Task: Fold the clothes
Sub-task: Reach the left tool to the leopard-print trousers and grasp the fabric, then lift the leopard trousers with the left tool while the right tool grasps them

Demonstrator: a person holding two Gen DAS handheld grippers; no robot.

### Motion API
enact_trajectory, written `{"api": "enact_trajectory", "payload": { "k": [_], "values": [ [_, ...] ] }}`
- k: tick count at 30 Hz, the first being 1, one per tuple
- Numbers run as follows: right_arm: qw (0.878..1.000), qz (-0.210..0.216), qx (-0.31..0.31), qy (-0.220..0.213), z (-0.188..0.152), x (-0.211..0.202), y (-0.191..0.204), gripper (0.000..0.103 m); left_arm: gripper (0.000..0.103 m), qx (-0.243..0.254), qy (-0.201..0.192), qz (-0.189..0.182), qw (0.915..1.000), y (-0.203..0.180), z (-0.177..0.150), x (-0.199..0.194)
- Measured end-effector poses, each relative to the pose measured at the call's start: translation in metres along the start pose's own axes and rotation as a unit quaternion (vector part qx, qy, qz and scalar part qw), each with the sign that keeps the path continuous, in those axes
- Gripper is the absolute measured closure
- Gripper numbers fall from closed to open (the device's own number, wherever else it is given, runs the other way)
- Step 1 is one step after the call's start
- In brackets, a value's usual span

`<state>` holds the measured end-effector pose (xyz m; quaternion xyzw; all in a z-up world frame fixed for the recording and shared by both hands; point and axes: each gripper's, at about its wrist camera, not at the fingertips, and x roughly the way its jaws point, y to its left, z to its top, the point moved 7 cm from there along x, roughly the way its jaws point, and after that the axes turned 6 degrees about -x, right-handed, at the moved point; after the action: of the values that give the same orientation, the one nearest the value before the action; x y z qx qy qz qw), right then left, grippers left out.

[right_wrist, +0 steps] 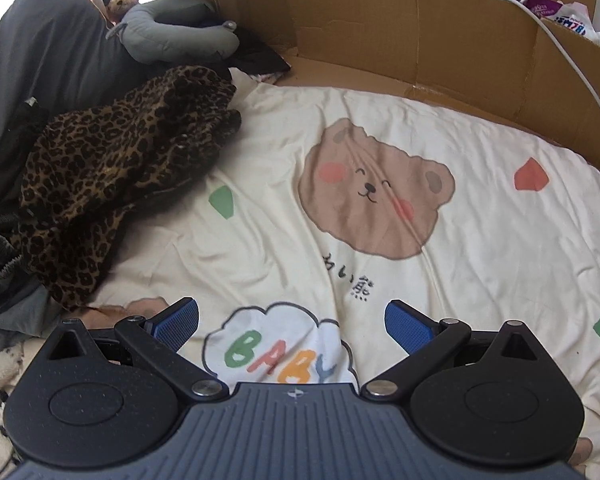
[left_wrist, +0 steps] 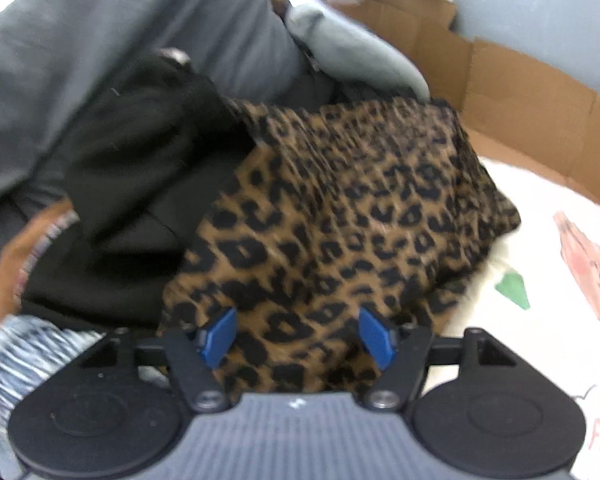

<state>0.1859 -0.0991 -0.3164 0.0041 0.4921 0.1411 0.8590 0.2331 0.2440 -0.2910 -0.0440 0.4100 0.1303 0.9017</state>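
The leopard-print garment (right_wrist: 116,160) lies crumpled in a loose heap on the cream bed sheet (right_wrist: 480,248), at about ten o'clock from the printed bear face.

Left wrist view: motion-blurred throughout, leopard-print garment (left_wrist: 340,208) smeared, black fabric (left_wrist: 140,168) nearly detailless; only gripper body at bottom sharp. Right wrist view: sharp, evenly daylit, cream bedsheet (right_wrist: 480,240) bright. Blown-out white glare at upper left corner of both views, light entering from there. Soft shadow under garment edge on sheet. Strong fisheye bending: cardboard wall (right_wrist: 420,32) curves, dark vignette in corners.
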Motion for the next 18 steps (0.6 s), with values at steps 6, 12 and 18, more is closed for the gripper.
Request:
{"api": "enact_trajectory", "payload": {
  "k": [6,12,18],
  "values": [
    [1.000,0.012,0.009,0.003,-0.009,0.003,0.001,0.001,0.021,0.008,-0.005,0.025,0.9996,0.022,0.011,0.012],
    [1.000,0.021,0.004,0.003,-0.010,0.003,0.006,0.002,0.030,-0.010,0.018,0.022,0.9995,0.030,0.011,0.041],
    [0.999,0.035,0.012,0.013,-0.009,0.005,0.007,0.010,0.095,-0.062,0.040,-0.028,0.9969,0.029,0.007,0.043]
  ]
}}
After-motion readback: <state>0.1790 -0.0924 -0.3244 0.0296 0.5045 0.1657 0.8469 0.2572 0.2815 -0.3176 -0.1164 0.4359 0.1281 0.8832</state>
